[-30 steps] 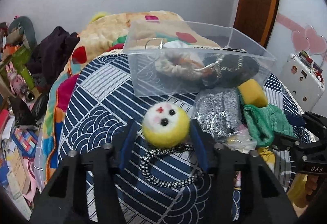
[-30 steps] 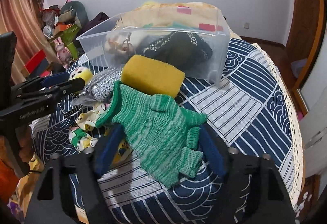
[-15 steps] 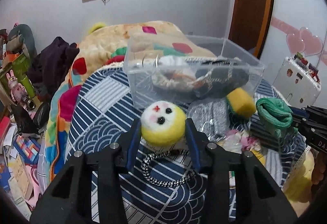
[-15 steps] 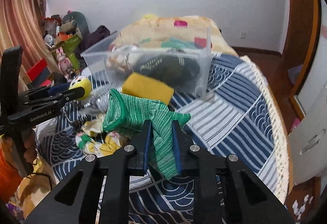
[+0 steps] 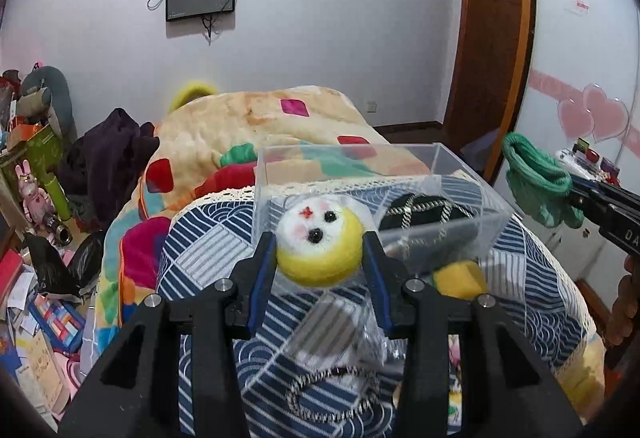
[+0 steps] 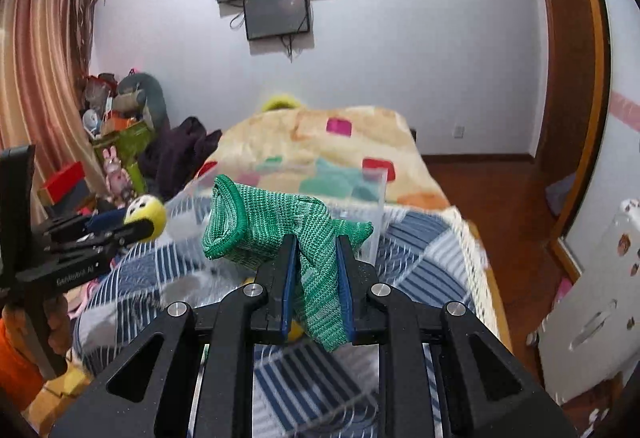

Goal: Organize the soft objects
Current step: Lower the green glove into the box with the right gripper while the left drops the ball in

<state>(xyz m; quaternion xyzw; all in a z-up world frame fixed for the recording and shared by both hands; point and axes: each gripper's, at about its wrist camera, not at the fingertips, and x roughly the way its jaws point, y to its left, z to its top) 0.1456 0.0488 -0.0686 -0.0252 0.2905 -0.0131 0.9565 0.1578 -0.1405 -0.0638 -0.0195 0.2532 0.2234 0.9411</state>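
Observation:
My left gripper (image 5: 320, 258) is shut on a yellow felt ball with a white face (image 5: 318, 246), held in the air just in front of the clear plastic box (image 5: 448, 174); its black-and-white cord (image 5: 332, 394) hangs below. My right gripper (image 6: 316, 278) is shut on a green knitted glove (image 6: 276, 226), lifted above the bed; the glove also shows at the right of the left wrist view (image 5: 532, 178). The box holds a dark item with a chain (image 5: 424, 210). The ball and left gripper show in the right wrist view (image 6: 146, 216).
A yellow sponge (image 5: 460, 278) and a silvery pouch (image 5: 336, 330) lie on the blue patterned bedspread (image 5: 208, 242) near the box. A colourful blanket (image 5: 260, 126) is heaped behind. Clutter lines the floor at left (image 5: 36, 198). A white cabinet (image 6: 600, 298) stands right.
Both grippers rose from the bedspread. The left closed on the ball and lifted it towards the box. The right closed on the green glove and lifted it clear of the bed.

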